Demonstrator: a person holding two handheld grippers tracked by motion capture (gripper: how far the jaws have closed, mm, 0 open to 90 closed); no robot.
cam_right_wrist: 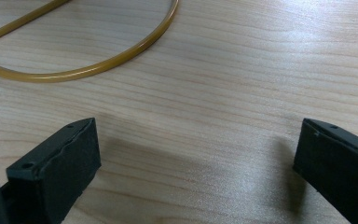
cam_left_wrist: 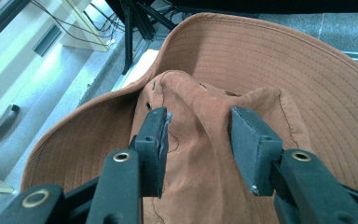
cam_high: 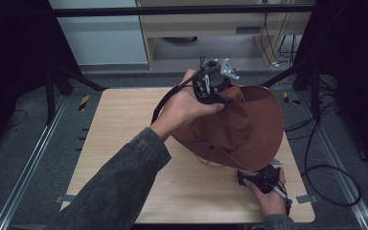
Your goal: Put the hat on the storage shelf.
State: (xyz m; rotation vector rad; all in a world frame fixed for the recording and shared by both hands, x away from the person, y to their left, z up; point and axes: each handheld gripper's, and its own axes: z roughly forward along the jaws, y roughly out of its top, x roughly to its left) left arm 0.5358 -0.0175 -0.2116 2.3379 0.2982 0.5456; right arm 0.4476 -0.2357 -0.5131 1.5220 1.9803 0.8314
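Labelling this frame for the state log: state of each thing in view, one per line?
brown hat: on the table, crown up, crown fabric bunched between the left jaws.
left gripper: partly open, jaws astride the crown; the pads look free of the cloth.
right gripper: open wide, nothing between the jaws, low over bare wood.
yellow cord: lying slack in a loop on the table.
table: light wood, bearing the hat.

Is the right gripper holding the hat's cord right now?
No: in the right gripper view the right gripper has its jaws wide apart over bare table, and the yellow cord lies farther off, untouched.
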